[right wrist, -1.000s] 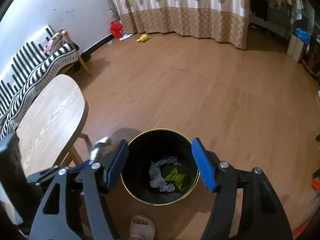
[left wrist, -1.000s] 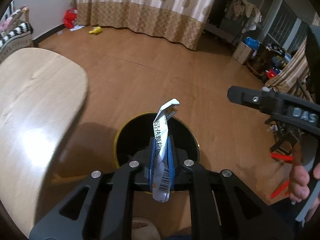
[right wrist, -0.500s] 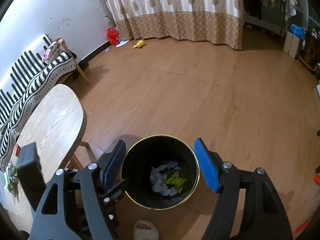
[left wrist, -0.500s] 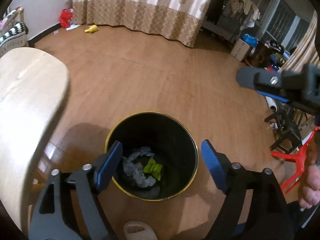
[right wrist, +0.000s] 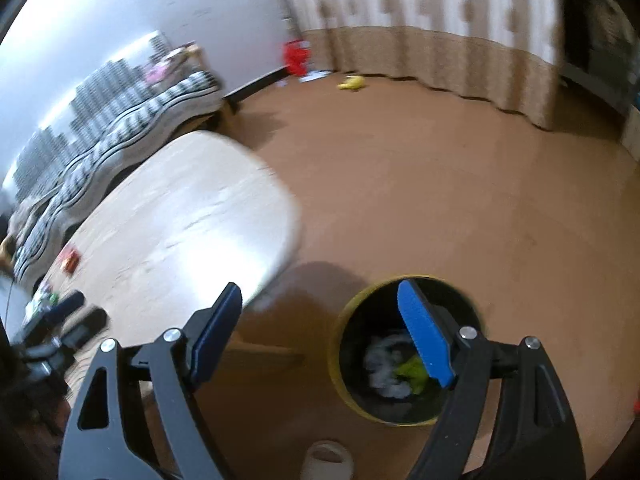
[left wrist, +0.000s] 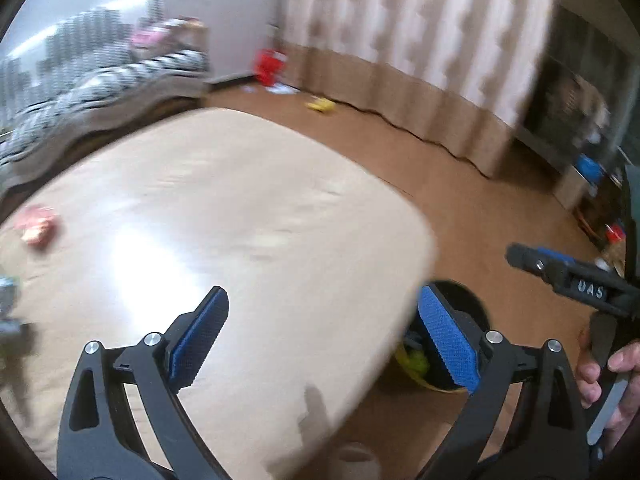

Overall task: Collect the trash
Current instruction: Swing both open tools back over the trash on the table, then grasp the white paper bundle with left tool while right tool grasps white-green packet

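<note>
Both jaws stood open, empty. Next trash, a red wrapper [left wrist: 38, 229], lay on tabletop [left wrist: 240, 208] at approx 10 o'clock from left gripper [left wrist: 324, 340]; left nearer than right gripper [right wrist: 320, 336]. Long axis too blurred to tell.

The pale, rounded-corner wooden tabletop [right wrist: 192, 216] carries a small red packet [right wrist: 70, 260] near its left edge, blurred in both views [left wrist: 38, 230]. Further along that edge, toward the near left corner, lie some dark oblong items [right wrist: 80, 320] and a bit of green-and-white clutter [right wrist: 44, 296], too smeared to name. The brown wooden floor [right wrist: 440, 184] carries a round black bin with a yellow rim [right wrist: 340, 344] just off the tabletop's near right corner, holding crumpled white and green scraps. A small yellow object [right wrist: 352, 82] and a red object [right wrist: 296, 56] sit on the floor at the far curtain and wall.
</note>
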